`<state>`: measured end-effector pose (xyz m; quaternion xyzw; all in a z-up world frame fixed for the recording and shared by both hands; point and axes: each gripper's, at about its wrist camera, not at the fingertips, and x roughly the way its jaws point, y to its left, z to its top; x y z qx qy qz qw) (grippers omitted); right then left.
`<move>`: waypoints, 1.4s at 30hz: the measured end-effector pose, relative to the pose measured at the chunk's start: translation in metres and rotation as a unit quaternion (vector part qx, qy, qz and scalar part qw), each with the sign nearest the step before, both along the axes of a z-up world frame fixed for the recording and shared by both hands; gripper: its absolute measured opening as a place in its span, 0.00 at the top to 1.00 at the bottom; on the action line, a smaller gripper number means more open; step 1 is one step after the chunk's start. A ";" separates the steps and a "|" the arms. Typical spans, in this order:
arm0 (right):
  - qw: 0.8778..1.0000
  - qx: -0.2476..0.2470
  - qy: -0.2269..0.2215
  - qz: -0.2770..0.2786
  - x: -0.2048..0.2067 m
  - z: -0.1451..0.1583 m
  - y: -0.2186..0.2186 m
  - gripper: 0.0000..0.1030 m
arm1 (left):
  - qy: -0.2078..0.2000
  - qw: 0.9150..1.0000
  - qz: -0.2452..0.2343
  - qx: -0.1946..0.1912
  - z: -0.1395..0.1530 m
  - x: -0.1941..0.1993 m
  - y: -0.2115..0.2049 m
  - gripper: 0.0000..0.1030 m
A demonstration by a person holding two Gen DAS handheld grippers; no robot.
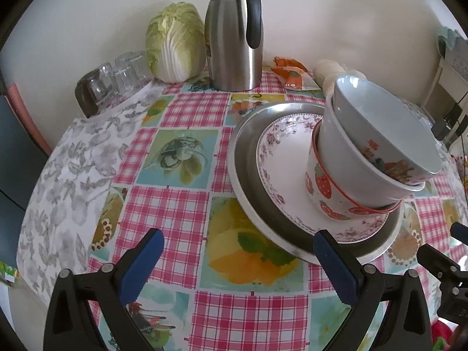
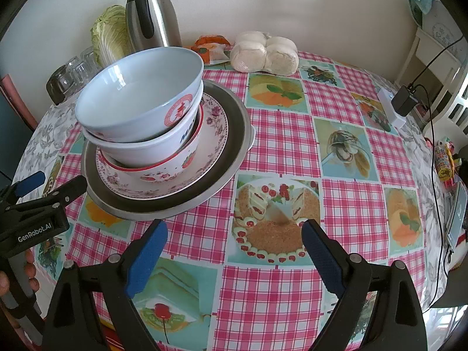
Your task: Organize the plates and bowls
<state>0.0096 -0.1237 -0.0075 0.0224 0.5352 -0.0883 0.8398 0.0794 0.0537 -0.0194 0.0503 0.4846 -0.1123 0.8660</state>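
Pale blue bowl with red emblem, white strawberry-print bowl rimmed red, purple floral plate, silver tray, pink gingham tablecloth with food pictures, blue-padded black grippers

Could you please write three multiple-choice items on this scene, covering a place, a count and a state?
1. Where does the floral plate lie?
A. in the steel tray
B. under the thermos
C. on the cabbage

2. How many bowls are stacked on it?
A. one
B. three
C. five

3. How is the right gripper?
A. shut on a bowl
B. open, holding nothing
C. shut on the tray

Key: A, the tray's rim rings the plate; B, the top bowl, middle bowl and strawberry bowl nest; B, only tablecloth shows between its spread fingers.
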 end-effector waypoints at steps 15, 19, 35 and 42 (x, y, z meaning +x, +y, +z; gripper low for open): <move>1.000 0.001 0.000 0.001 -0.001 0.001 0.001 0.09 | -0.017 1.000 -0.009 0.023 0.007 -0.008 -0.009 0.00; 1.000 0.003 -0.001 0.002 -0.001 0.002 0.001 0.09 | -0.016 1.000 0.000 0.026 0.007 -0.007 -0.007 0.00; 1.000 0.008 -0.002 0.001 -0.001 0.004 0.000 0.09 | -0.015 0.999 0.011 -0.026 0.013 -0.007 0.002 0.00; 1.000 0.007 -0.001 0.001 -0.001 0.004 0.000 0.09 | -0.016 1.000 0.009 -0.019 0.012 -0.007 -0.001 0.00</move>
